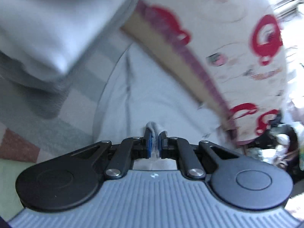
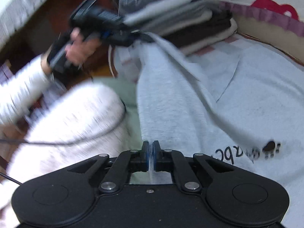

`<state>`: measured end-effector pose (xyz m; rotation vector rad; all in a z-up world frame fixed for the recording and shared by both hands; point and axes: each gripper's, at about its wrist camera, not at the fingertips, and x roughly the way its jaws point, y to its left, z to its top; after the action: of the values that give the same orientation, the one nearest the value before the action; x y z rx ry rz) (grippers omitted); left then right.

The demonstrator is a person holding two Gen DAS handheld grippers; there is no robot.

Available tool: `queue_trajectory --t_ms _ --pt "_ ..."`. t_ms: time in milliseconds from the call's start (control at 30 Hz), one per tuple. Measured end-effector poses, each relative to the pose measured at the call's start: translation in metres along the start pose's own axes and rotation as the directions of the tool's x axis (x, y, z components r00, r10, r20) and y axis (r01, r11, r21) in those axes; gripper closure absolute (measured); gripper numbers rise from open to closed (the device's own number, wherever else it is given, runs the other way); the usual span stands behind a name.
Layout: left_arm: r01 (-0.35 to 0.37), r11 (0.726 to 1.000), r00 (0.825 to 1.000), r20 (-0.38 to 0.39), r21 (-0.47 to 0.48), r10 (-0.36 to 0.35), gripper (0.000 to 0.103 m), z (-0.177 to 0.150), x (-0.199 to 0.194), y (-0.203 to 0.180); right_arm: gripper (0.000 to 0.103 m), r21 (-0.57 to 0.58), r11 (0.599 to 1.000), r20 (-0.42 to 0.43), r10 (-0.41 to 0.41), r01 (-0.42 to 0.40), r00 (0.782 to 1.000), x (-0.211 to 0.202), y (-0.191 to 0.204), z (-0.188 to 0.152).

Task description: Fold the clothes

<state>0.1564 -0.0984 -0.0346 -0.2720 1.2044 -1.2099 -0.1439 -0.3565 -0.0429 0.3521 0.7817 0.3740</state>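
Sweatshirt [image 2: 237,98], pale grey with dark lettering near its hem, lies spread on the checked mat [image 1: 62,114] below the patterned bedspread [image 1: 237,43]. Left gripper [image 1: 154,142] is clamped on a pinch of its fabric; right gripper [image 2: 151,152] is pinched tight on another edge. Behind, a stack of folded clothes [image 2: 171,13] sits close by, and the person's left hand [image 2: 79,47] grips its handle.

Grey sweatshirt [image 2: 218,102]: soft matt fleece cloth.
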Motion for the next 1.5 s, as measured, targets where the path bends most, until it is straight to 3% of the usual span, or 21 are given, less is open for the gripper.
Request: queue_trajectory --t_ms 100,167,300,433,567,700,867,1033,1133,1233,1300,1400,1433,1500 --pt "-0.004 0.998 1.0 0.016 0.068 0.003 0.097 -0.009 -0.033 -0.018 0.097 0.058 0.994 0.067 0.087 -0.091 0.994 -0.019 -0.007 0.003" --pt "-0.048 0.992 0.999 0.0 0.114 0.049 0.096 -0.02 -0.044 -0.021 0.097 0.082 0.985 0.078 0.145 -0.151 0.986 -0.019 -0.008 0.003" --pt "-0.164 0.982 0.983 -0.073 0.092 0.171 0.096 -0.037 -0.04 -0.005 0.097 0.069 0.977 -0.023 0.206 -0.204 0.978 0.006 0.002 0.0" --pt "-0.237 0.965 0.964 -0.097 0.114 0.249 0.096 -0.046 -0.036 -0.004 0.097 0.014 0.986 -0.103 0.165 -0.165 0.981 0.02 0.017 -0.003" --pt "-0.187 0.968 0.982 0.013 0.166 0.188 0.096 -0.039 -0.053 -0.028 0.096 -0.012 0.987 -0.076 0.156 -0.157 0.985 0.009 0.022 0.006" --pt "-0.182 0.968 0.983 0.037 0.175 0.178 0.096 -0.037 -0.059 -0.032 0.097 0.015 0.987 -0.038 0.161 -0.16 0.986 0.003 0.014 0.003" --pt "-0.231 0.959 0.973 0.017 0.162 0.232 0.096 -0.038 -0.041 -0.02 0.097 0.074 0.984 0.04 0.161 -0.164 0.986 -0.002 0.005 0.001" --pt "-0.144 0.981 0.983 0.133 0.133 0.126 0.096 -0.026 -0.058 -0.024 0.098 0.156 0.967 0.179 0.171 -0.2 0.969 -0.026 -0.01 -0.002" --pt "-0.131 0.975 0.98 0.173 0.178 0.1 0.096 -0.028 -0.072 -0.04 0.098 0.151 0.966 0.204 0.176 -0.209 0.963 -0.038 -0.012 -0.006" --pt "-0.141 0.976 0.98 0.166 0.164 0.113 0.096 -0.043 -0.083 -0.036 0.098 0.11 0.987 0.12 0.106 -0.119 0.987 -0.032 -0.005 -0.01" --pt "-0.219 0.967 0.972 0.118 0.129 0.204 0.096 -0.054 -0.076 -0.021 0.093 0.074 0.995 0.039 0.059 -0.062 0.997 -0.022 0.0 -0.015" --pt "-0.342 0.935 0.94 0.031 0.091 0.34 0.096 -0.068 -0.061 0.005 0.092 0.022 1.0 -0.049 0.012 -0.011 0.999 -0.004 0.009 -0.021" --pt "-0.364 0.928 0.931 0.003 0.078 0.365 0.096 -0.072 -0.054 0.015 0.091 0.013 1.0 -0.063 0.006 -0.005 0.998 0.0 0.011 -0.021" --pt "-0.364 0.931 0.931 -0.014 0.036 0.365 0.096 -0.076 -0.048 0.026 0.082 0.014 1.0 -0.062 0.015 -0.014 0.998 0.003 0.015 -0.018"
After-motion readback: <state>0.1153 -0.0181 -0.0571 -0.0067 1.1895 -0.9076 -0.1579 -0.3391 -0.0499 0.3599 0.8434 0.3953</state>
